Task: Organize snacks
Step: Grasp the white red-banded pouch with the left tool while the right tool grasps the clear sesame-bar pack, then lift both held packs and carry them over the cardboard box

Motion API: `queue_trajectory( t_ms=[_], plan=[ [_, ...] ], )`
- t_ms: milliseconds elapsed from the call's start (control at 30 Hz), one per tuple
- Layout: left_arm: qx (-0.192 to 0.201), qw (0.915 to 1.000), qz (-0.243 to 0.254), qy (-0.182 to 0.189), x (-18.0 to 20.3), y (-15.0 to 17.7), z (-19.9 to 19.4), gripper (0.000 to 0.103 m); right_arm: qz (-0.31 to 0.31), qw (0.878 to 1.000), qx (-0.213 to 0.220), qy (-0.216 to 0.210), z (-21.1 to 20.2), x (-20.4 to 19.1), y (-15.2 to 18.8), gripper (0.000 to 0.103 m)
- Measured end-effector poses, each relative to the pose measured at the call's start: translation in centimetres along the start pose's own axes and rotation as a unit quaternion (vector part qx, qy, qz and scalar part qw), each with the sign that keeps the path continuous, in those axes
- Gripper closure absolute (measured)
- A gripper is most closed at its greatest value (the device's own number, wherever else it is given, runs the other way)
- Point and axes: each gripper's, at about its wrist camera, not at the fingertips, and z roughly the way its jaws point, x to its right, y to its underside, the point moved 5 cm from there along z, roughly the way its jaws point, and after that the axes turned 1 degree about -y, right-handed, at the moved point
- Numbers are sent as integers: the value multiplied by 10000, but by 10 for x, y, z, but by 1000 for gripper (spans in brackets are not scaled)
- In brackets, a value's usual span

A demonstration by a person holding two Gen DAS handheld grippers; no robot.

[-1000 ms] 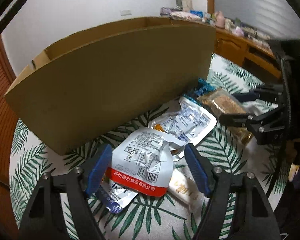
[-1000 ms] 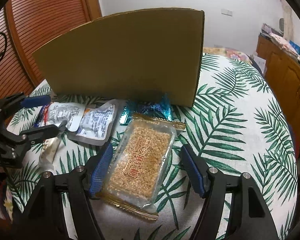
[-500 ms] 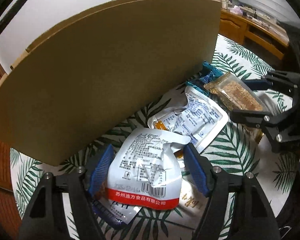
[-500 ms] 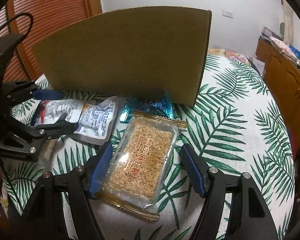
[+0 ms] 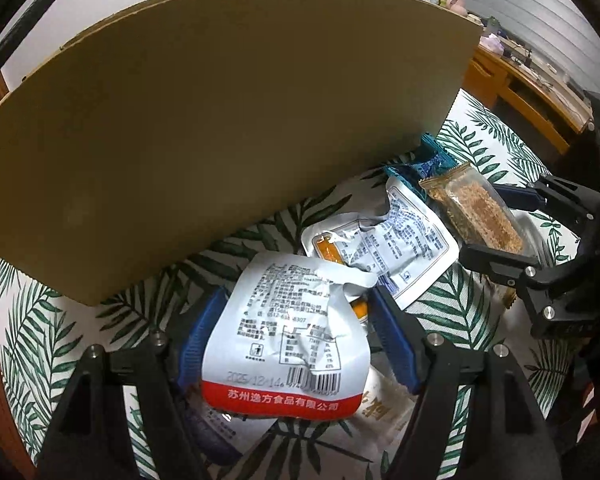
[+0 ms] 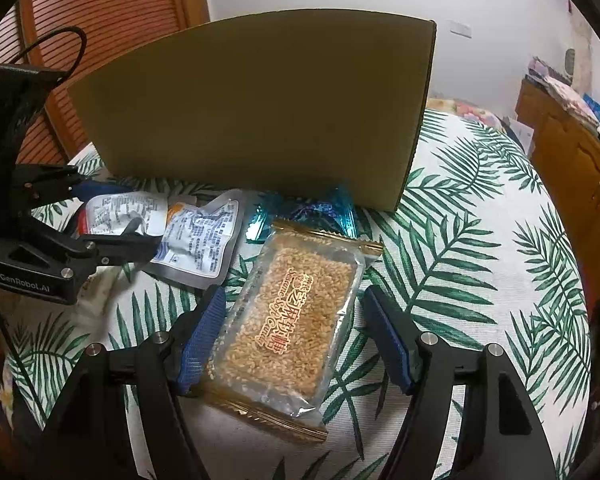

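Snacks sit loose on the table (image 6: 480, 240) before the box (image 6: 260, 112) — both grippers, left (image 5: 296, 336) and right (image 6: 288, 336), gape over a pouch (image 5: 288, 332) and sesame bar (image 6: 288, 320) — slick wrappers could squirt out when squeezed.

**Readable print on the packets and the tool**

The white pouch (image 5: 288, 328) is showing "2025/12/14" above a barcode and, on its red band, "苏州逸方食品有限公司". The left gripper (image 6: 112, 226) body is carrying "GenRobot.AI". Gold script on the sesame bar packet (image 6: 288, 312) is staying illegible.
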Motion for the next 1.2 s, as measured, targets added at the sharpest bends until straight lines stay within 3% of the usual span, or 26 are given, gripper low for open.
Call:
queue_trajectory(
  t_ms=[100,267,633,900,1067,1200],
  plan=[
    [-5,10000,-23,21,0,1,-1,37,-14,10000,-6,20,0,-1,0,30],
    [123,9999,-50,3,3,4,-6,40,-31,10000,-17,31,1,-2,0,29],
    [1188,9908,-526,-383,-4,18,-57,39,-138,9998,-71,146,4,-6,0,29],
    [1572,9840,-745,-390,-6,26,-74,39,-207,9995,-106,208,7,-9,0,29],
    [1724,9801,-926,-333,-10,33,-78,39,-261,9994,-96,195,7,-12,-1,35],
    [1811,9781,-962,-362,-7,37,-84,39,-229,9995,-72,223,4,-12,-1,48]
  ],
)
